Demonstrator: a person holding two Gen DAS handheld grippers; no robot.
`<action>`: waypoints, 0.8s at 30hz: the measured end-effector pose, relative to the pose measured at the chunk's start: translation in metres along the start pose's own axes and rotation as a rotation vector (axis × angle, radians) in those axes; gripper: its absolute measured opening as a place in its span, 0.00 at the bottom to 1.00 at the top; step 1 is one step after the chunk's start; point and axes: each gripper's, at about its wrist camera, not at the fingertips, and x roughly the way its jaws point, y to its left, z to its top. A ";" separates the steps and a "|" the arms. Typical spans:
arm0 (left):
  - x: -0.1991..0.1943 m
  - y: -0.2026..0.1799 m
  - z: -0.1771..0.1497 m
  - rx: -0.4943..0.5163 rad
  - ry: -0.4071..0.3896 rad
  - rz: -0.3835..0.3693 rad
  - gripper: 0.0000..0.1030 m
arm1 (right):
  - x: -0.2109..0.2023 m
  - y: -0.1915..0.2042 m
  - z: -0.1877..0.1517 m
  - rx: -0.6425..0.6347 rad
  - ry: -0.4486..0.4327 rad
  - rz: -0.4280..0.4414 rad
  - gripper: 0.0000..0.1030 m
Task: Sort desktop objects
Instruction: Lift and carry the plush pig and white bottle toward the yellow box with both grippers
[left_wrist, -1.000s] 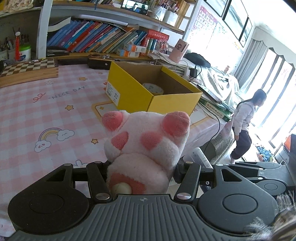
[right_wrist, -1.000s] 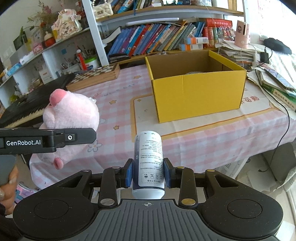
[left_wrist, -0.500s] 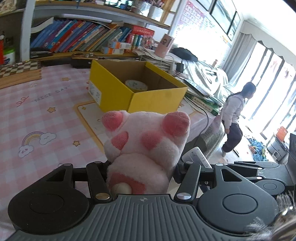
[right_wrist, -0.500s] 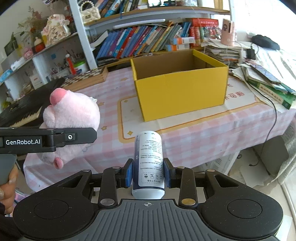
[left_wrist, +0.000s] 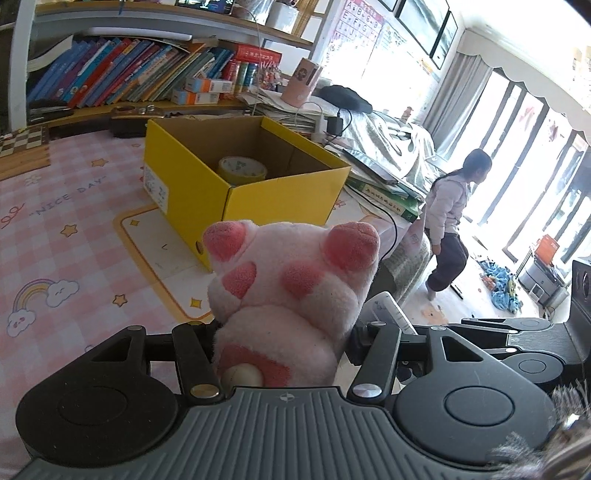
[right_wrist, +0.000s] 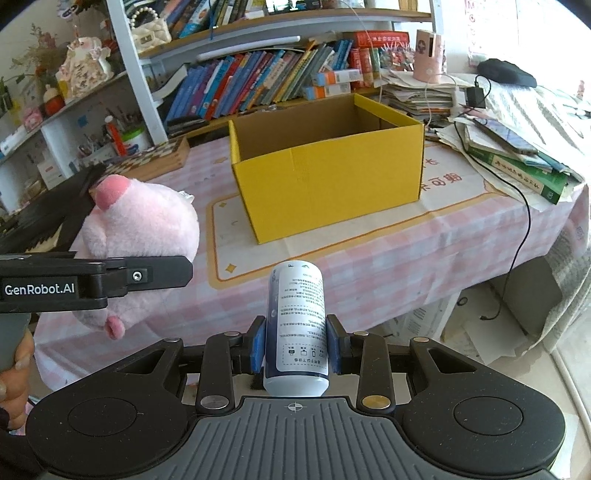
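1. My left gripper (left_wrist: 282, 347) is clenched on a soft pink plush pig with darker pink paw pads (left_wrist: 291, 295), held in the air off the near edge of the pink checked tablecloth (left_wrist: 55, 229).
2. My right gripper (right_wrist: 295, 349) grasps a white cylindrical bottle with a printed label (right_wrist: 297, 325) between its blue pads (right_wrist: 258, 345), the bottle pointing forward along the fingers toward the table.
3. The open yellow cardboard box (right_wrist: 325, 188) stands on the table ahead of both tools, well apart from them; a yellow roll of tape (left_wrist: 242, 170) already lies inside it.
4. I judge both items are bound for that box, with neither delivered yet.
5. Risk: the plush is bulky and squashy, so a drop made too near the rim could leave it hanging on the box wall or bouncing out.
6. Risk: the bottle is smooth and round; gripped near its base, it could swivel or slide between the pads if I tilt it sharply.
7. Risk: my two tools sit just beside each other, and reaching for the one box together could knock them, or shove the light box across the cloth.
8. Loose black cables (right_wrist: 517, 229) trail at the table's right edge, a snag if I swing wide.
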 end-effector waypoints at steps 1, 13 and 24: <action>0.001 0.000 0.001 0.002 -0.001 -0.003 0.53 | 0.001 -0.001 0.002 0.002 0.000 -0.002 0.32; 0.016 0.004 0.029 0.012 -0.046 -0.018 0.53 | 0.018 -0.014 0.032 0.011 -0.024 0.003 0.32; 0.032 0.013 0.080 -0.002 -0.153 -0.009 0.53 | 0.035 -0.017 0.095 -0.034 -0.126 0.028 0.32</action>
